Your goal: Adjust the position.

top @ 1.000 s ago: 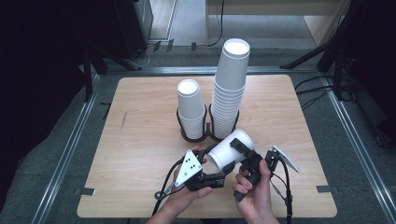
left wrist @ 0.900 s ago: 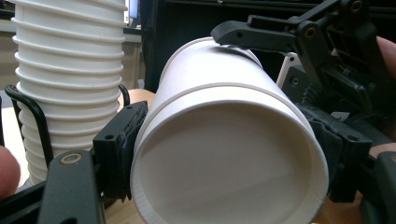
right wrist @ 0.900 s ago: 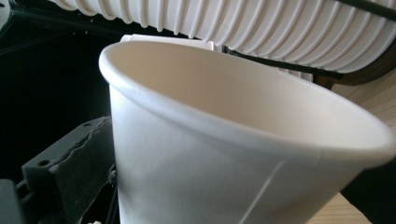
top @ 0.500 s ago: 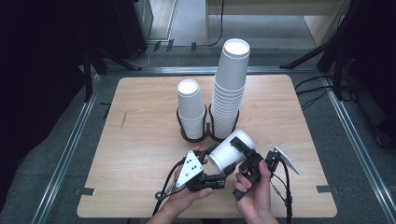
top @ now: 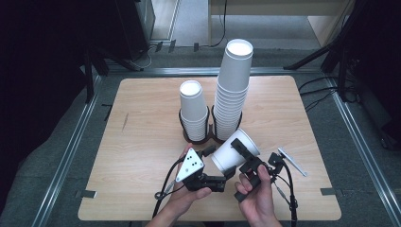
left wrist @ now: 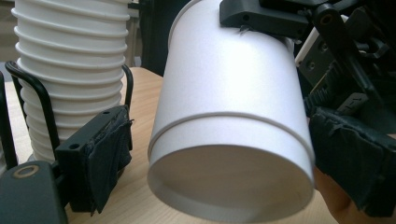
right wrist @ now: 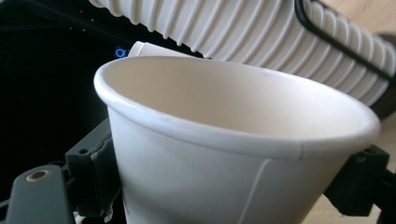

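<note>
My right hand-held gripper point(top: 243, 152) has just been closing and clamps the paper cup point(top: 233, 151) (tilted over the counter point(top: 142, 142)); my left hand-held gripper point(top: 215, 158) has just been opening, its pads off the cup's base.

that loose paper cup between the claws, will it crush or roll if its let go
The paper cup looks thin-walled and empty, so probably light and easily dented by a hard squeeze from the right claw. It is tilted on its side above the table; being round and tapered, it would likely roll in a curve if dropped.
</note>
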`<move>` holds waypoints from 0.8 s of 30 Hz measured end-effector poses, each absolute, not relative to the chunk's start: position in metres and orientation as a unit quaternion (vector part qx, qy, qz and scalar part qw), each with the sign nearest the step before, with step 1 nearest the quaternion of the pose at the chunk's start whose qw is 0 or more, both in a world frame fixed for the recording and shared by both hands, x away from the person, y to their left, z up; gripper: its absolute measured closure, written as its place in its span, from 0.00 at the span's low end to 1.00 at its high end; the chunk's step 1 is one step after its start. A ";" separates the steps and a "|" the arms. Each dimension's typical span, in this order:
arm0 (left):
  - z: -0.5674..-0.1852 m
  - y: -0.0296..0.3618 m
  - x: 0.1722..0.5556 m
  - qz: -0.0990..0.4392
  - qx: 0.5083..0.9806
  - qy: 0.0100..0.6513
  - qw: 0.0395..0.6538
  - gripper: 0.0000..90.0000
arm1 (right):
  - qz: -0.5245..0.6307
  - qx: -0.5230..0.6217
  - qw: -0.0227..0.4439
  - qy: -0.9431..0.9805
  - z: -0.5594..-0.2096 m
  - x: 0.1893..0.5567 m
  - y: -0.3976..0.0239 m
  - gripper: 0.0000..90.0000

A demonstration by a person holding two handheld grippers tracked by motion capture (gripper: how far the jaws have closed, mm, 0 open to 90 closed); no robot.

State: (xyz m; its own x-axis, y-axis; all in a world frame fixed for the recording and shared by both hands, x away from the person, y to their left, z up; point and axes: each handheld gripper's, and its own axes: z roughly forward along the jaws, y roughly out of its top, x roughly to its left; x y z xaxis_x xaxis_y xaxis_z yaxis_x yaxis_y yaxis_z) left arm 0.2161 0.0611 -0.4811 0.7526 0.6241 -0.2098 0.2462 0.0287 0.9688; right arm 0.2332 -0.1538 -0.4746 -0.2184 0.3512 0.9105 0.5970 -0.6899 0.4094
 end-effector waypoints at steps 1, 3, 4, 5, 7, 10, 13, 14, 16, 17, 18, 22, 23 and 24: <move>-0.481 0.062 0.216 0.144 0.682 0.319 0.642 0.09 | -0.679 -0.618 0.082 -0.388 -0.474 0.233 -0.154 0.15; -0.480 0.062 0.216 0.142 0.683 0.319 0.641 0.08 | -0.679 -0.614 0.064 -0.397 -0.472 0.233 -0.154 0.15; -0.480 0.062 0.217 0.141 0.685 0.318 0.640 0.08 | -0.681 -0.611 0.058 -0.399 -0.471 0.232 -0.154 0.15; -0.480 0.062 0.217 0.141 0.687 0.318 0.638 0.07 | -0.682 -0.607 0.049 -0.405 -0.470 0.232 -0.153 0.15; -0.480 0.062 0.217 0.139 0.689 0.318 0.636 0.07 | -0.684 -0.601 0.033 -0.412 -0.467 0.231 -0.152 0.15; -0.480 0.062 0.217 0.137 0.690 0.319 0.635 0.07 | -0.685 -0.590 0.006 -0.428 -0.463 0.228 -0.151 0.15; -0.480 0.063 0.218 0.137 0.691 0.320 0.633 0.07 | -0.683 -0.578 -0.028 -0.446 -0.460 0.226 -0.150 0.15; -0.480 0.063 0.218 0.136 0.691 0.321 0.633 0.07 | -0.681 -0.573 -0.037 -0.454 -0.459 0.226 -0.149 0.15; -0.480 0.064 0.218 0.137 0.690 0.321 0.634 0.07 | -0.681 -0.565 -0.051 -0.463 -0.456 0.225 -0.149 0.15; -0.480 0.064 0.219 0.138 0.690 0.321 0.633 0.07 | -0.680 -0.560 -0.063 -0.469 -0.455 0.225 -0.148 0.15; -0.480 0.065 0.219 0.139 0.691 0.321 0.633 0.07 | -0.680 -0.556 -0.074 -0.472 -0.453 0.224 -0.148 0.15; -0.481 0.064 0.219 0.139 0.694 0.319 0.630 0.07 | -0.675 -0.545 -0.114 -0.484 -0.447 0.222 -0.148 0.15; -0.481 0.064 0.219 0.139 0.694 0.319 0.630 0.07 | -0.674 -0.543 -0.123 -0.486 -0.446 0.222 -0.148 0.15; -0.481 0.064 0.219 0.138 0.695 0.319 0.630 0.07 | -0.672 -0.540 -0.133 -0.490 -0.445 0.222 -0.148 0.15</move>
